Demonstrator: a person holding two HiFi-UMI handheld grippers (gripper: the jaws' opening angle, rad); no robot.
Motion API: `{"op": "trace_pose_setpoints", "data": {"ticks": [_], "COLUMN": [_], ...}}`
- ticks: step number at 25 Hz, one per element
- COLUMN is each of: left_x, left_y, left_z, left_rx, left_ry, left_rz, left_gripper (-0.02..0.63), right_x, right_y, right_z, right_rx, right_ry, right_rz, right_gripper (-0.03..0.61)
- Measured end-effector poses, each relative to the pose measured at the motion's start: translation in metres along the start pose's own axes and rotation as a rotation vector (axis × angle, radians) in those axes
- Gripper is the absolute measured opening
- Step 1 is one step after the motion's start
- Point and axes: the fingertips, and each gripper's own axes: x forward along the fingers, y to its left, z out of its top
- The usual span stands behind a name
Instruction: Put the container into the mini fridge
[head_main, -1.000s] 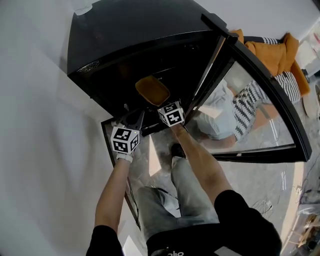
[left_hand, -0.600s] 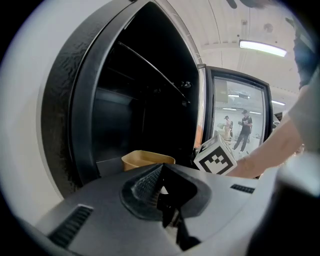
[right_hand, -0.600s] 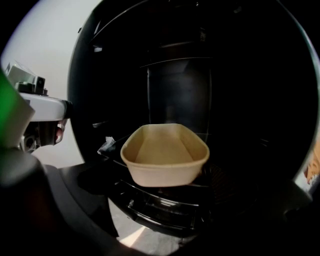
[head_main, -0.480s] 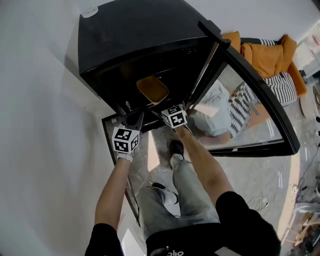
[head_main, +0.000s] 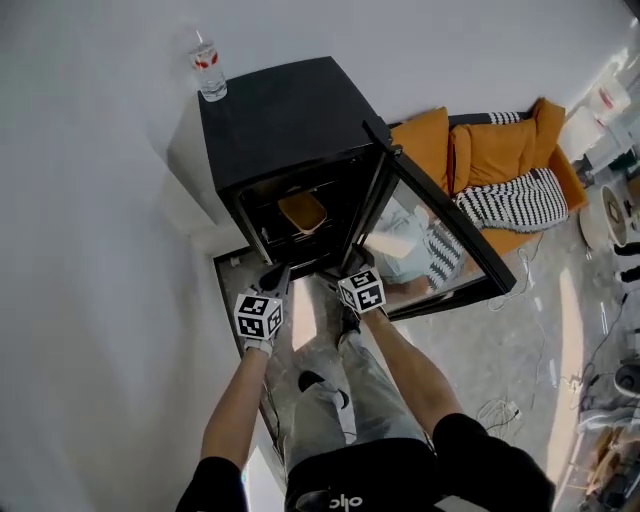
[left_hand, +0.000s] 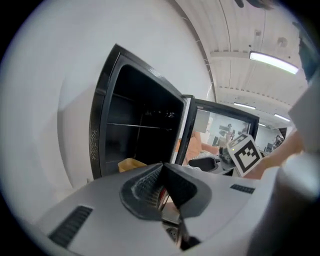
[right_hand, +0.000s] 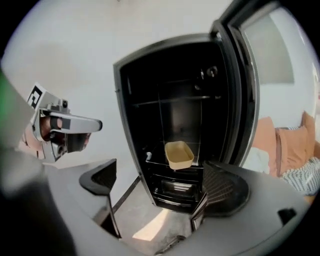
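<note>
The black box-shaped mini fridge (head_main: 280, 120) stands at the upper middle of the head view, its glass-fronted door (head_main: 440, 235) swung wide to the right so the inside is free to reach. The shallow tan plastic container (right_hand: 179, 154) already sits low inside it, apart from both grippers, so the placing looks done. Just below, the right gripper (right_hand: 160, 175) has its jaws wide apart and empty, having just narrowed slightly, as fits a release; the left gripper (left_hand: 162, 167) has its jaws pressed together on nothing.

White wall (head_main: 90, 250), orange sofa (head_main: 500, 150), grey floor (head_main: 530, 335)
</note>
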Motion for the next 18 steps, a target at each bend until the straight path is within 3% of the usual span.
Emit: {"op": "trace_pose_setpoints", "data": {"ticks": [5,12,14,18], "left_x": [-0.048,-0.097,-0.106,-0.118], "left_y": [-0.050,-0.086,-0.093,-0.100], "left_z": [0.023,0.069,0.084,0.105], "left_rx": [0.035,-0.005,-0.006,-0.019], "left_ry": [0.026,-0.042,-0.070,-0.107], "left_rz": [-0.028,-0.017,-0.018,-0.012], "left_gripper": [0.008,0.008,0.008,0.008], "right_x": [-0.075,-0.146,-0.161,-0.183], "right_y": [0.041,0.072,0.074,0.079], "right_z": [0.035,0.068,0.081,0.103], "right_rx": [-0.011,-0.011,-0.005,0.012], "right_ry": [-0.031,-0.074,-0.097,-0.140], "right_rz": [0.023,0.080,0.081,0.096], "right_gripper": [0.407,0.143,0.040,0.009]}}
